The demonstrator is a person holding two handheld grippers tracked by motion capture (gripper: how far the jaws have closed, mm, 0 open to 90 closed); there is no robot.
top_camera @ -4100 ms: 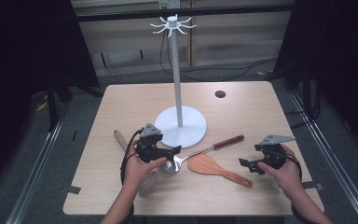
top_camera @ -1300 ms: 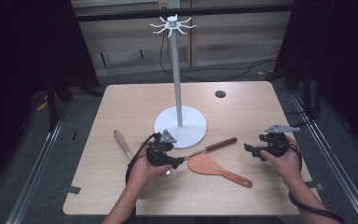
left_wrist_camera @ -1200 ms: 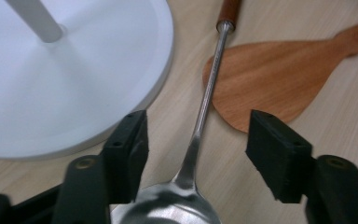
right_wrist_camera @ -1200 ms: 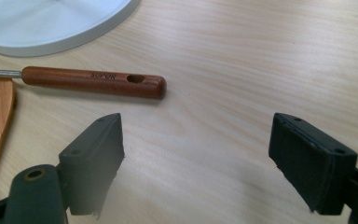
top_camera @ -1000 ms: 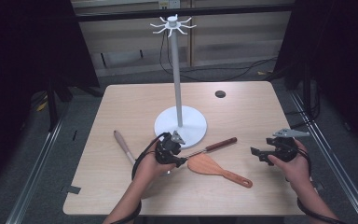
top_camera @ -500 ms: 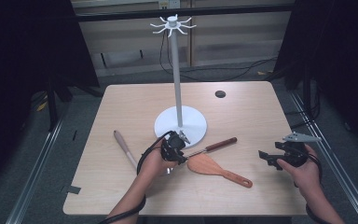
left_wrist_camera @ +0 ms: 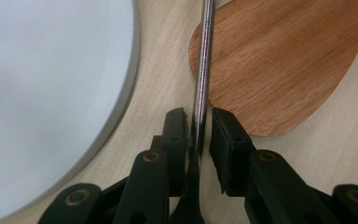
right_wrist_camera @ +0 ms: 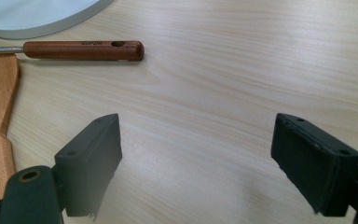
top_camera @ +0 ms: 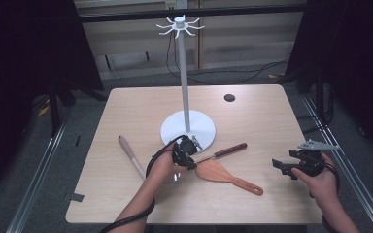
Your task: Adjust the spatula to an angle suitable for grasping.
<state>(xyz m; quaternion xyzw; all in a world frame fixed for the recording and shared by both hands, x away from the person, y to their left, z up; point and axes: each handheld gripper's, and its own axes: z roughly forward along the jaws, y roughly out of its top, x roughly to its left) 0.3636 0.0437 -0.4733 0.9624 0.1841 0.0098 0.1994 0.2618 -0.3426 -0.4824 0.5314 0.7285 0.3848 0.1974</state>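
Left claw (left_wrist_camera: pixel 200 128): pinched on ladle shaft (left_wrist_camera: pixel 204 56), centre frame, beside wooden spatula (left_wrist_camera: pixel 279 60).
Right claw (right_wrist_camera: pixel 196 163): wide open, empty, over bare tabletop (right_wrist_camera: pixel 242 70).
Technique: probably lift level, clear of stand base (left_wrist_camera: pixel 46 88).

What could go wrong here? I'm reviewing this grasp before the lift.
The left gripper pinches the thin, shiny metal shaft low down, far from its wooden handle; the utensil may pivot or slip. The shaft runs right along the wooden spatula, so lifting could drag it. The white stand base lies close beside; a swing could hit it. The right gripper is open and apart, giving no support.
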